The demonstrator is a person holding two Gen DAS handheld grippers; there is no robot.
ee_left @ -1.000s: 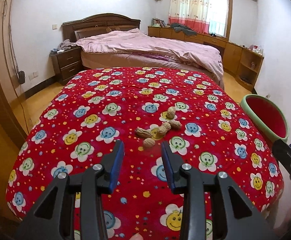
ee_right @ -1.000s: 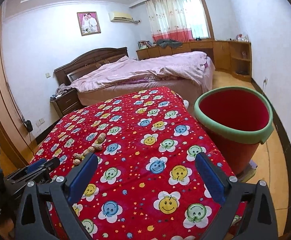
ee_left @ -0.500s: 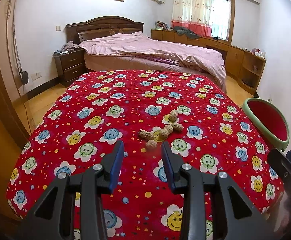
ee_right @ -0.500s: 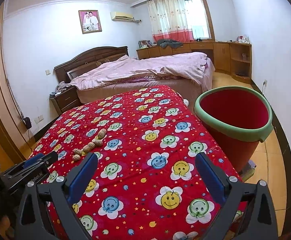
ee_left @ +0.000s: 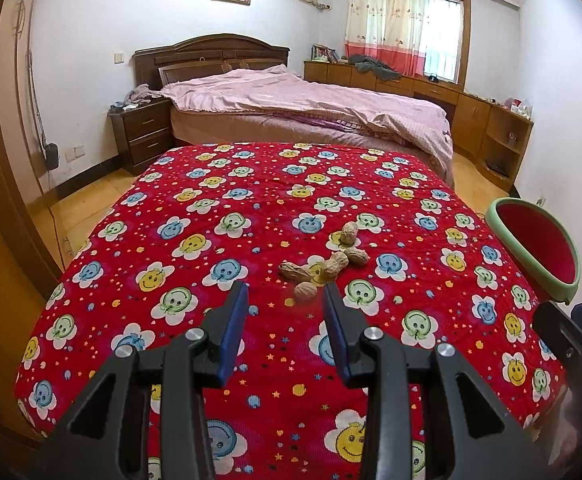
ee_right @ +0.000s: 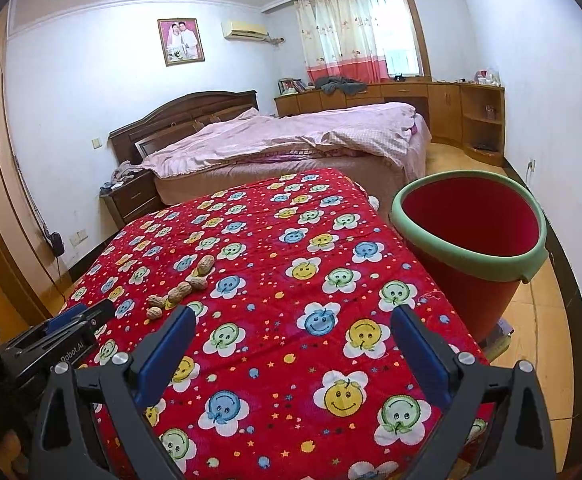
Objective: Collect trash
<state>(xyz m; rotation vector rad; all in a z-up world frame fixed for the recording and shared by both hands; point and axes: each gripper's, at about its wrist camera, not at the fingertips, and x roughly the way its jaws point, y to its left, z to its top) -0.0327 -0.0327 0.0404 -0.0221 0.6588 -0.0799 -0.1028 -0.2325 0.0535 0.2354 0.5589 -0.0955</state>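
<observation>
Left tool (ee_left: 285,294) partly spread, empty; its base is cut off by the frame. Peanuts (ee_left: 325,264) on the red blanket (ee_left: 171,256), nearest just ahead of its tips. Right tool (ee_right: 291,320) wide apart, empty. Bin (ee_right: 467,236) right of the blanket, bottom hidden.

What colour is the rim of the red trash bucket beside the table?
Pale green rim on the round red plastic bucket, clearest in the right wrist view.

Lower left of the right wrist view: the left gripper (ee_right: 75,325) body bears white lettering, partly legible as "Robot.AI". Smaller print below it unreadable.
</observation>
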